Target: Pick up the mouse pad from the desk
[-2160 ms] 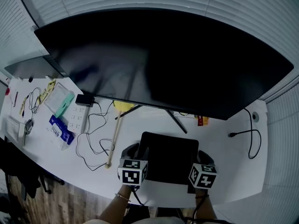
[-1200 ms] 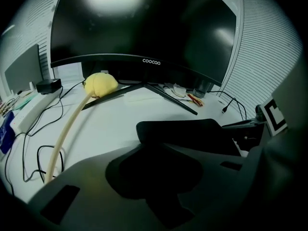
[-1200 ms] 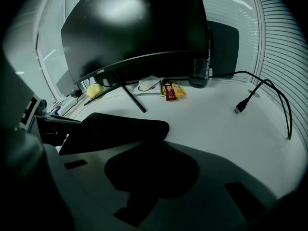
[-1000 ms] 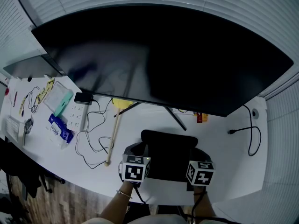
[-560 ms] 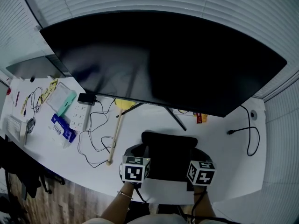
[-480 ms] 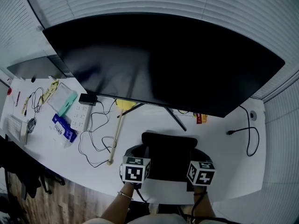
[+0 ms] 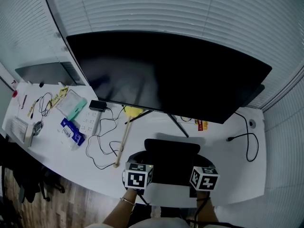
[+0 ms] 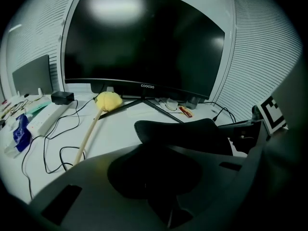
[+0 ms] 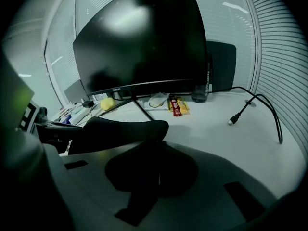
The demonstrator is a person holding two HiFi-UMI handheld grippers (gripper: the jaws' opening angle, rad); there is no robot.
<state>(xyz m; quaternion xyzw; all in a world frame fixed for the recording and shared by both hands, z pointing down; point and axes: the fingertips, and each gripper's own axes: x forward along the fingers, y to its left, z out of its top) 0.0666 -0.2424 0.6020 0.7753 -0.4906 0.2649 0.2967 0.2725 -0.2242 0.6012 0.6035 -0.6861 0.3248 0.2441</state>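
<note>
**A:** What is different from a couple of seconds back?

**B:** Back then the flat black rectangular mouse pad lies stretched out on the white curved counter. Now it sits higher and looks shorter from above, with its far edge bowed upward. Both tongs have come up together.

**A:** And the grip?

**B:** The left tongs are clamped on the pad's near left corner and the right tongs on its near right corner. Each pair of jaws stands nearly together with the thin pad pinched between them. In the right gripper view the far edge throws a shadow on the counter, so I judge the pad is off the surface, or very nearly. The pick-up looks mostly done, and what remains is keeping both corners level.

**A:** What is around it?

**B:** The wide black curved monitor stands right behind the pad. Its thin black stand legs splay toward the pad's far edge, which could catch on them if pushed forward. To the left lie a long pale wooden stick with a yellow head and a white power strip. A black cable with a plug lies to the right, and small red and yellow packets sit by the stand. None of these touch the pad.
</note>
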